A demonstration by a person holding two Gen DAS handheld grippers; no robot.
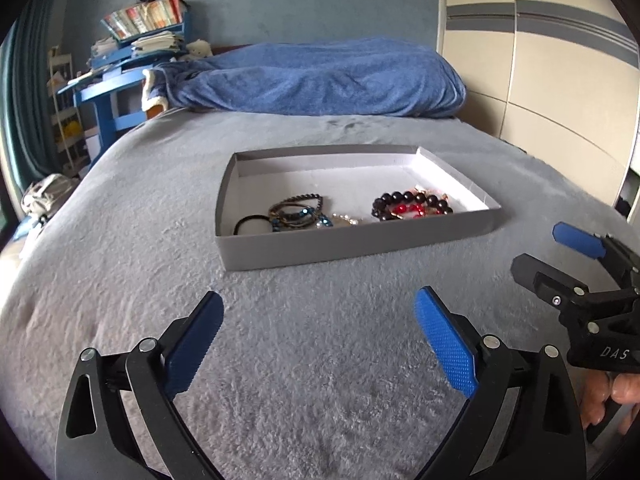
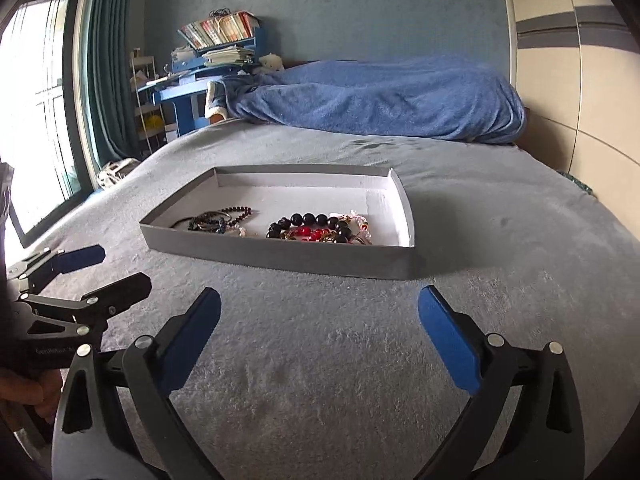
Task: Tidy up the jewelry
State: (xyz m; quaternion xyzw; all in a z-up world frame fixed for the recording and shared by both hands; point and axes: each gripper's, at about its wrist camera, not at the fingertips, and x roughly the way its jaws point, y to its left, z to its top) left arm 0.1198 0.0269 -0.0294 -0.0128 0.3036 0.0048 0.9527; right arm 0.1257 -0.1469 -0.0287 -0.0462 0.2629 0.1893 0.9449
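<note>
A shallow grey tray (image 1: 340, 246) with a white inside lies on the grey bed cover; it also shows in the right wrist view (image 2: 280, 258). In it lie a black bead bracelet with red beads (image 1: 412, 205) (image 2: 316, 228), dark thin bracelets (image 1: 298, 210) (image 2: 220, 218) and a black hair tie (image 1: 250, 224). My left gripper (image 1: 318, 344) is open and empty, in front of the tray. My right gripper (image 2: 320, 340) is open and empty, also in front of it. Each gripper shows at the edge of the other's view.
The grey bed cover (image 1: 280, 360) spreads all around the tray. A blue blanket (image 1: 320, 76) is heaped at the far end. A blue desk (image 1: 108, 92) with books stands at the back left. A cream wardrobe (image 1: 540, 80) runs along the right. A window (image 2: 36, 100) is at the left.
</note>
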